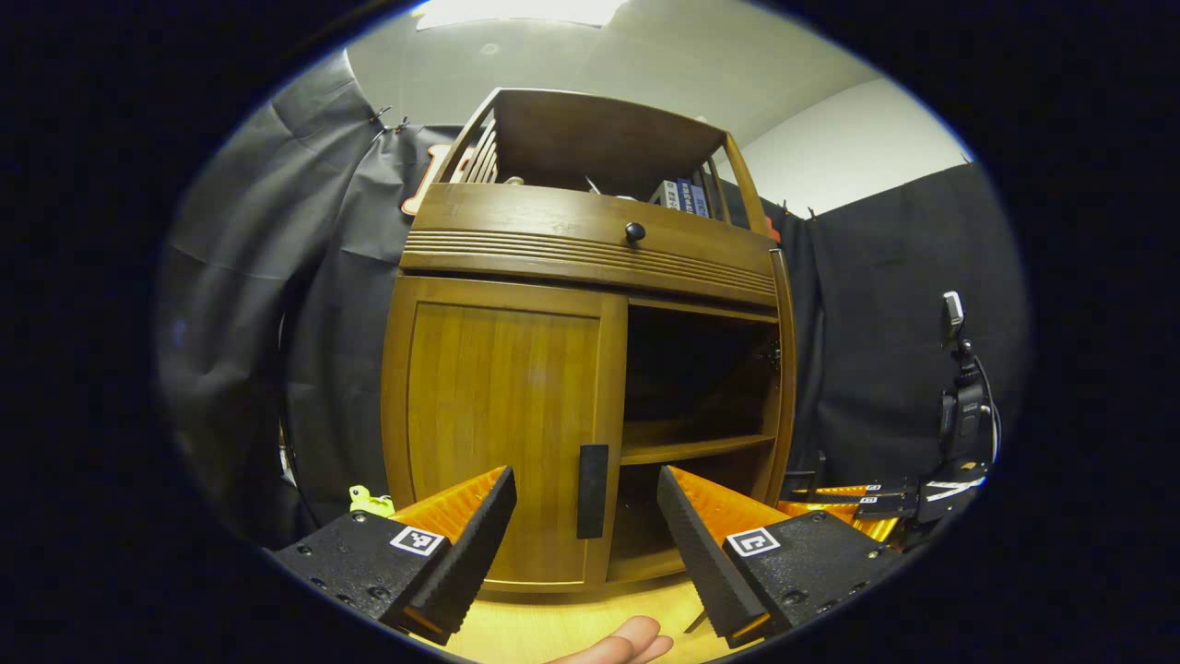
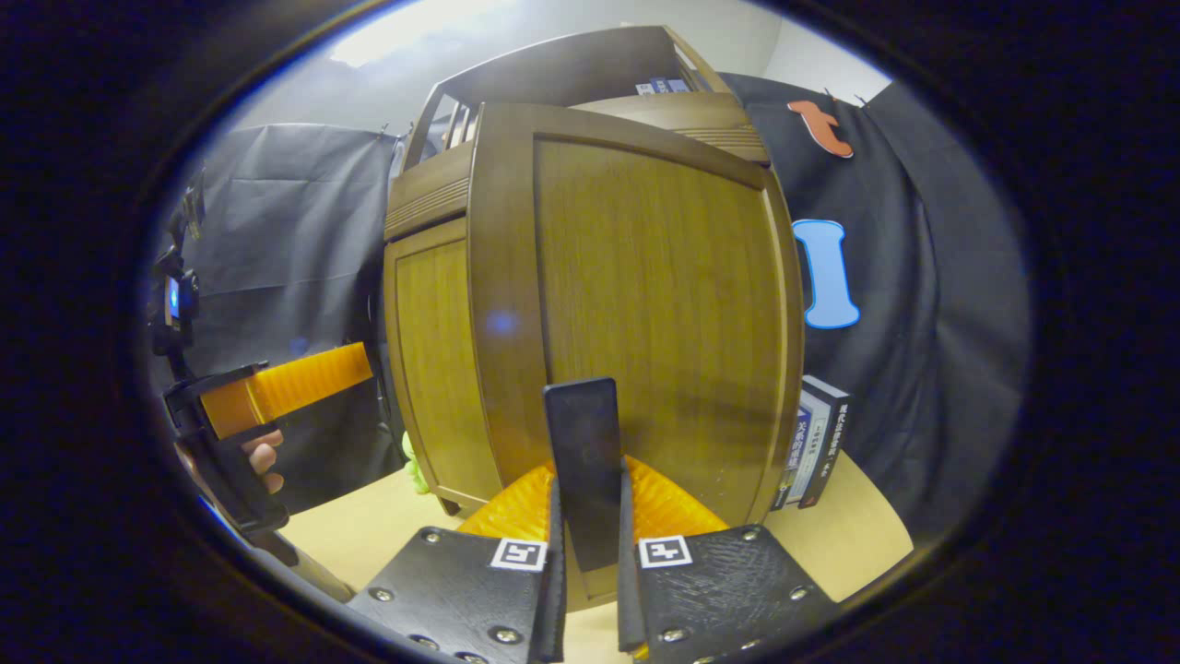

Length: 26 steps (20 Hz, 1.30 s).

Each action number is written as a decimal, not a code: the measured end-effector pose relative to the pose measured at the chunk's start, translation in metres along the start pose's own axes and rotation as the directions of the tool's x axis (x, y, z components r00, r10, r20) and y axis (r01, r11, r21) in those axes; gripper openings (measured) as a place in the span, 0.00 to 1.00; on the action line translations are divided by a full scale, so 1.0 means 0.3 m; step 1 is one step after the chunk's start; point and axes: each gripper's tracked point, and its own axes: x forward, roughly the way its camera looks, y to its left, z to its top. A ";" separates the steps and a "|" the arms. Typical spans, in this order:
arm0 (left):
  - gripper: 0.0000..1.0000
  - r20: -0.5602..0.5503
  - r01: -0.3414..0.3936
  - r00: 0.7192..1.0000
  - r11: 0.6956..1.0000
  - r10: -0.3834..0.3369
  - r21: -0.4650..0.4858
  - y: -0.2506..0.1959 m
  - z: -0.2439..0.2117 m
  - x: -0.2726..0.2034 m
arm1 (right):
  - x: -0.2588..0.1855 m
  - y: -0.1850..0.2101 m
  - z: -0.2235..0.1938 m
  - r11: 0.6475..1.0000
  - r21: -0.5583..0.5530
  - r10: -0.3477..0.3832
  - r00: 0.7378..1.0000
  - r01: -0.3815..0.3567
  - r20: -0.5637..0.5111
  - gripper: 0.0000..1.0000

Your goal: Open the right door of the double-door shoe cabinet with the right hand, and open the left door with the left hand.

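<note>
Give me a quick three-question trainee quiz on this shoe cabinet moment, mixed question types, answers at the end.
1. True or false: the left door of the shoe cabinet is shut.
2. What is the right gripper clamped on? A) the drawer knob B) the right door's handle C) a book
3. Fill in: the left gripper is ___, with the left door's handle ahead, between its fingers and untouched.

Key: 1 true; 2 B; 3 open. The left gripper view shows the right side's shelves exposed, so the right door is swung out.
</note>
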 end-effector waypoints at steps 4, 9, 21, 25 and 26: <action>0.92 -0.008 -0.008 1.000 1.000 0.008 0.016 -0.005 -0.013 0.005 | -0.034 -0.021 0.005 0.999 0.000 -0.032 0.999 0.032 0.001 0.22; 0.92 -0.020 0.012 1.000 1.000 -0.011 0.025 -0.030 -0.032 0.012 | -0.093 -0.069 0.007 0.996 -0.022 -0.088 0.996 0.088 0.013 0.22; 0.95 -0.015 0.023 1.000 0.999 -0.023 0.032 -0.042 -0.034 0.015 | -0.207 -0.208 0.006 0.984 -0.026 -0.174 0.985 0.174 0.012 0.21; 0.95 -0.019 0.037 0.999 0.999 -0.036 0.040 -0.055 -0.043 0.021 | -0.265 -0.318 0.011 0.965 -0.029 -0.259 0.966 0.260 0.022 0.07; 0.99 -0.021 0.036 0.999 0.998 -0.036 0.041 -0.054 -0.044 0.023 | -0.283 -0.363 0.017 0.955 -0.047 -0.292 0.956 0.293 0.024 0.07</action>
